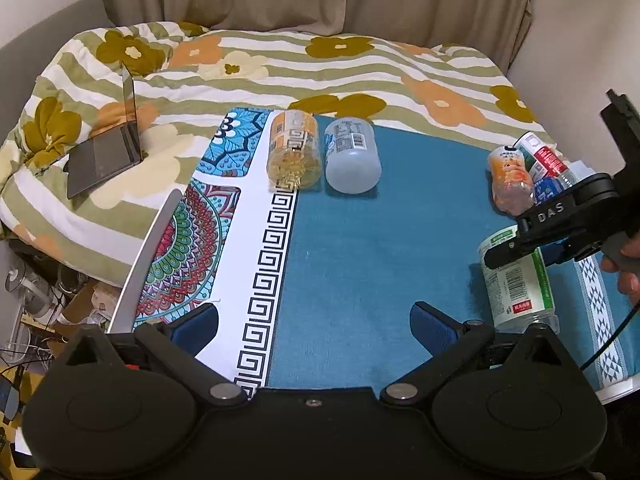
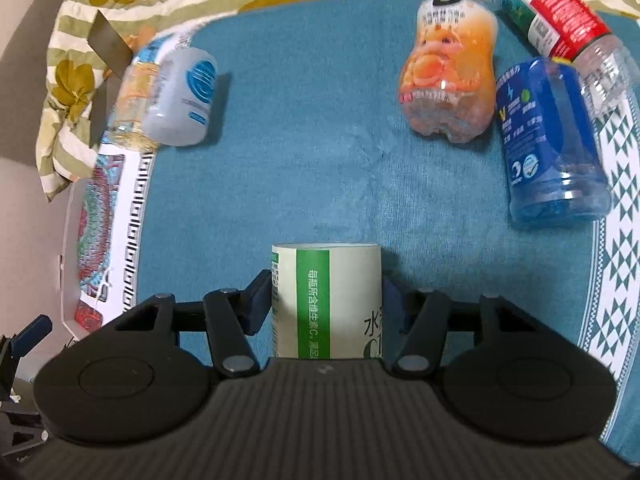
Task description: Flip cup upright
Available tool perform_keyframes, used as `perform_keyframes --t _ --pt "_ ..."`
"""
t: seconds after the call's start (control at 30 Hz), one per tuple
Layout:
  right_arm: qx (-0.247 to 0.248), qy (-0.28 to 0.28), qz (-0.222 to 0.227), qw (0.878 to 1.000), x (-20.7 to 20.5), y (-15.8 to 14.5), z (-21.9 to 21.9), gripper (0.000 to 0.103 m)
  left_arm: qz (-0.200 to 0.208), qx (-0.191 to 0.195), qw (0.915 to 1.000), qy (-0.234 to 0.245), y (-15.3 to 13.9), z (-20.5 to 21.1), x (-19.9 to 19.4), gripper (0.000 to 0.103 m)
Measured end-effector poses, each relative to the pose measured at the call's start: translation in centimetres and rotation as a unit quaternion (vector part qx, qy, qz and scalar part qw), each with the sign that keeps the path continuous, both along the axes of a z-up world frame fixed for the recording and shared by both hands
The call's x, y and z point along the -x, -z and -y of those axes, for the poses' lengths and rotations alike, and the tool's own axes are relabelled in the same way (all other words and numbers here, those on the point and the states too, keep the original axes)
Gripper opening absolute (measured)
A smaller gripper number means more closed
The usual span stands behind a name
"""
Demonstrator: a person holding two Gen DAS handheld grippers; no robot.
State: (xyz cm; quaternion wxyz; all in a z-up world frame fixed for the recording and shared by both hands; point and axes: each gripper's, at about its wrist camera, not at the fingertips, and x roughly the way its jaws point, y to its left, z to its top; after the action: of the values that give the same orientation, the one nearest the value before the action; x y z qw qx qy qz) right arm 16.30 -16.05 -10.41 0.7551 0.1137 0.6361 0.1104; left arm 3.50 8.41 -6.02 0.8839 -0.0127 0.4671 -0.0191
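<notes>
A green-and-white labelled cup (image 2: 326, 300) cut from a bottle sits between my right gripper's (image 2: 322, 300) fingers, which close on its sides; it tilts above the blue cloth. It also shows in the left wrist view (image 1: 516, 280), with the right gripper (image 1: 532, 240) clamped on it. My left gripper (image 1: 316, 328) is open and empty, low over the blue cloth (image 1: 360, 240). A yellow cup (image 1: 294, 152) and a frosted white cup (image 1: 352, 156) lie on their sides at the far edge.
An orange cup (image 2: 448, 72), a blue cup (image 2: 552, 140) and a red-labelled cup (image 2: 560, 16) lie on their sides at the right. An open laptop (image 1: 108, 148) rests on the flowered quilt (image 1: 280, 68) at left. A patterned mat (image 1: 224, 216) covers the table's left part.
</notes>
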Motion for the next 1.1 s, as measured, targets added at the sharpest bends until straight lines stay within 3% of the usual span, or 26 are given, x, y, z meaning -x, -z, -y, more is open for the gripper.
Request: perform_keyframes --t 0.1,0.2,0.37,0.57,0.63,0.83,1.1 --pt "-0.018 0.02 0.036 0.999 1.1 -2.1 0.4 0.072 0.006 -0.002 1.0 0.003 -0.5 0.0 0.1 0.103" --pt "-0.02 0.067 0.123 0.99 3.6 -4.3 0.7 0.073 0.011 -0.003 0.9999 0.008 -0.7 0.1 0.1 0.103" --pt "-0.002 0.142 0.276 0.951 7.5 -3.6 0.6 0.074 0.022 -0.013 0.9995 0.019 -0.6 0.3 -0.1 0.103" --pt "0.059 0.145 0.409 0.899 8.9 -1.3 -1.2 0.074 0.028 -0.037 0.9984 0.031 0.6 0.5 0.5 0.103" --pt "0.068 0.149 0.428 0.889 8.9 -0.4 -1.6 0.074 0.027 -0.041 0.9983 0.033 0.9 0.4 0.8 0.103" --pt "0.077 0.154 0.441 0.881 9.3 1.3 -2.0 0.075 0.025 -0.064 0.9963 0.052 1.6 0.7 1.6 0.103" --pt "0.083 0.127 0.427 0.891 11.6 1.1 -2.4 0.075 0.029 -0.062 0.9955 0.066 1.4 1.6 1.9 0.103"
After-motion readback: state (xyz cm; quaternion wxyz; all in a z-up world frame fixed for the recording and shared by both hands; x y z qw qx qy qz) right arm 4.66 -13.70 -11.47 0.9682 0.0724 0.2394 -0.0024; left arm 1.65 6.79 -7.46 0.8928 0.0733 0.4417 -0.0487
